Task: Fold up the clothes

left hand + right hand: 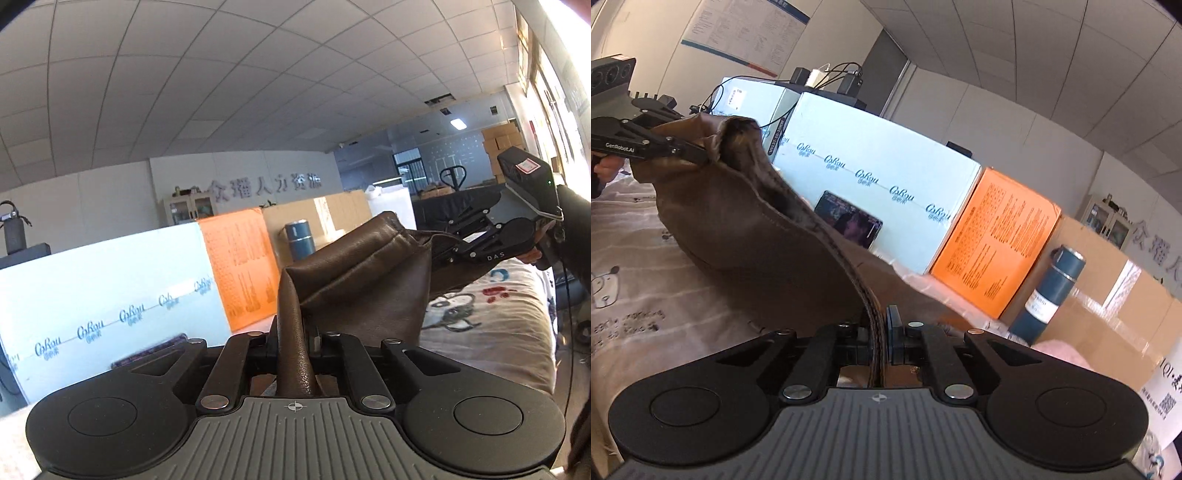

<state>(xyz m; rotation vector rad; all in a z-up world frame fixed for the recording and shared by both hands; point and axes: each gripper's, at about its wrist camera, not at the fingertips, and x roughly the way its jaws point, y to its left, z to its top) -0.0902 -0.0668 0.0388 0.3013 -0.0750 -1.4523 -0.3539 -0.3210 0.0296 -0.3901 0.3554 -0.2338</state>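
A brown leather-like garment point(354, 280) hangs lifted between both grippers above a bed sheet printed with cartoon animals point(491, 317). My left gripper point(295, 343) is shut on one edge of the garment. My right gripper point(881, 332) is shut on a stitched seam edge of the same garment point(757, 236). In the left wrist view the right gripper point(439, 247) shows at the right, pinching the far corner. In the right wrist view the left gripper point(701, 157) shows at the upper left, pinching the other corner. The garment sags between them.
A white box with blue logos point(879, 166), an orange box point(993, 236) and cardboard boxes point(1108, 295) line the far side of the bed. A dark blue bottle point(1049, 291) stands by them. A tablet point(849, 221) leans on the white box. A pink cloth point(1060, 354) lies near the right gripper.
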